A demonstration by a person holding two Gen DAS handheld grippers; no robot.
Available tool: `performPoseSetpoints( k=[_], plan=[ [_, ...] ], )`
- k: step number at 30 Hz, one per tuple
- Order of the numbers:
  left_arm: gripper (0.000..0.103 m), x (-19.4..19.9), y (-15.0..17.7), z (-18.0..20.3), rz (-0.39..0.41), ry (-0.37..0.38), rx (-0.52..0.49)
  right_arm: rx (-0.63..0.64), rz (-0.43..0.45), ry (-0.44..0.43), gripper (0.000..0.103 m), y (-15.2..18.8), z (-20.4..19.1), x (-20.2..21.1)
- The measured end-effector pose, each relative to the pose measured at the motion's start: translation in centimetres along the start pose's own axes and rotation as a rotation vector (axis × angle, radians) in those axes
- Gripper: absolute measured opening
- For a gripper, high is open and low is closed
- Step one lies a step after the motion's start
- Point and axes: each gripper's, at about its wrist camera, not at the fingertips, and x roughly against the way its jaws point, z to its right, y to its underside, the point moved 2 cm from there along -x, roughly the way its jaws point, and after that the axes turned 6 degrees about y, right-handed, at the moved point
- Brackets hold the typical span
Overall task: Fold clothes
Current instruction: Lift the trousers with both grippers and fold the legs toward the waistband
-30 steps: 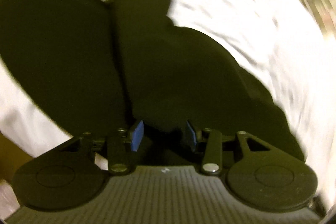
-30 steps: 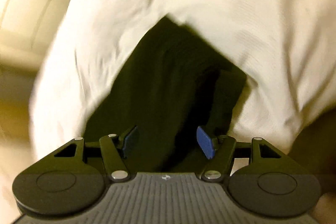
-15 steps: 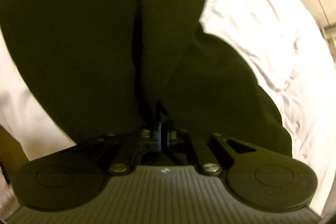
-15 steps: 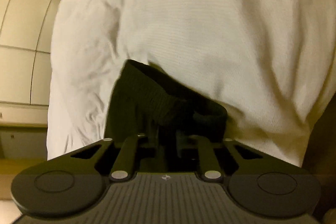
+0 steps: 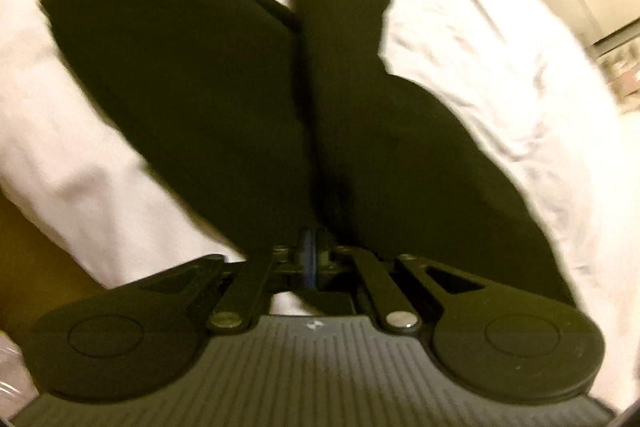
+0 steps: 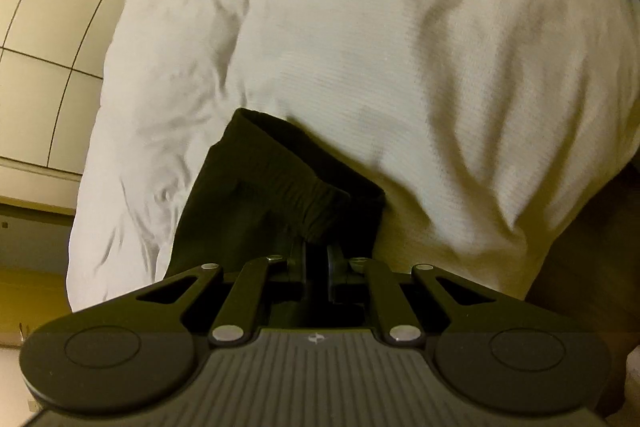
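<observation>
The left gripper (image 5: 310, 259) is seen from its own wrist view, pointed steeply down at a dark garment (image 5: 224, 99) spread on a white sheet (image 5: 480, 39). Its jaws are drawn almost together, with only a thin blue pad edge visible between them; a fold of the dark cloth is pinched at the tips. The jaws have just been opening slightly after closing, yet the cloth is held between them. From the grip, 2 dark lobes of the garment fan away: a broad one to the left and a narrower, ragged one to the right, divided by a crease running up from the tips. The picture is somewhat blurred.

The right gripper (image 6: 318, 267) is shown from its wrist view, also angled downward. Its jaws are narrowed to a slim gap and are closed on a gathered, ribbed edge of the garment (image 6: 280, 195), which bunches just above the tips. Whether this edge is a waistband cannot be told. The sheet (image 6: 400, 47) rises behind the cloth in soft creases. Pale panelled surfaces (image 6: 48, 27) are seen beyond the sheet at the upper left.
</observation>
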Motion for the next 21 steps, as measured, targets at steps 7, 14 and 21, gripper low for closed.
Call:
performPoseSetpoints(
  k=[7,14,21],
  plan=[
    [0.033,-3.0,-1.5,0.8,0.012,-0.012,0.070,0.004,-0.009,-0.001,0.016,-0.4,-0.8,-0.7],
    [0.035,-4.5,-3.5,-0.7,0.066,-0.091,0.074,-0.011,-0.023,0.019,0.024,-0.2,-0.4,-1.3],
    [0.002,-1.4,-4.4,1.7,0.146,-0.061,-0.115,0.055,0.012,0.027,0.011,-0.6,-1.2,-0.7]
  ],
)
